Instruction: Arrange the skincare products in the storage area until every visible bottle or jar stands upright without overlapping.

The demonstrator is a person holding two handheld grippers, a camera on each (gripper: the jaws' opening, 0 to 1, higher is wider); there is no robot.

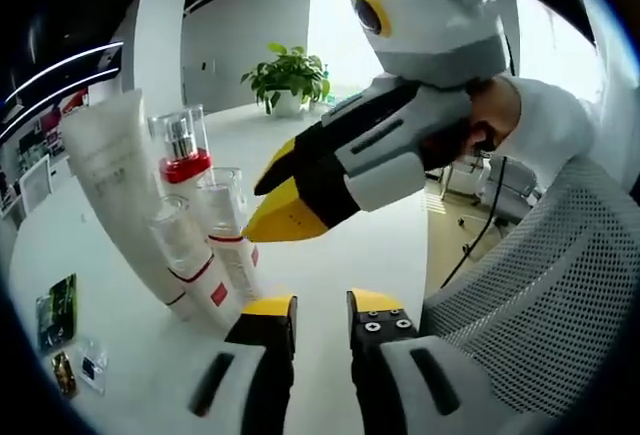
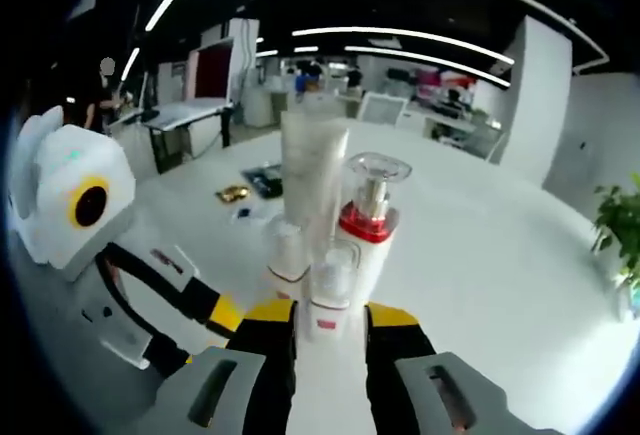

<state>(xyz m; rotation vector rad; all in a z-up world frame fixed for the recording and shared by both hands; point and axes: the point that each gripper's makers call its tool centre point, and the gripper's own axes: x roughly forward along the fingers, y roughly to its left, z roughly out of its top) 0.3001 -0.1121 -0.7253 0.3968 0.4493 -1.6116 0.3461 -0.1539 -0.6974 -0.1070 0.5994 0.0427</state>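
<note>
Right tool [image 2: 331, 325] jaws apart around small bottle [image 2: 330, 290], frame centre; tube [image 2: 311, 170] and pump bottle [image 2: 368, 217] upright behind on counter [image 2: 480, 255]. Left tool [image 1: 321, 313] apart, empty.

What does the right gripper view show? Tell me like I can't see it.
Four skincare items stand close together on a white table: a tall white tube, a red-collared pump bottle and two small clear-capped bottles. The right gripper is open before them; the left gripper enters from the left.
</note>
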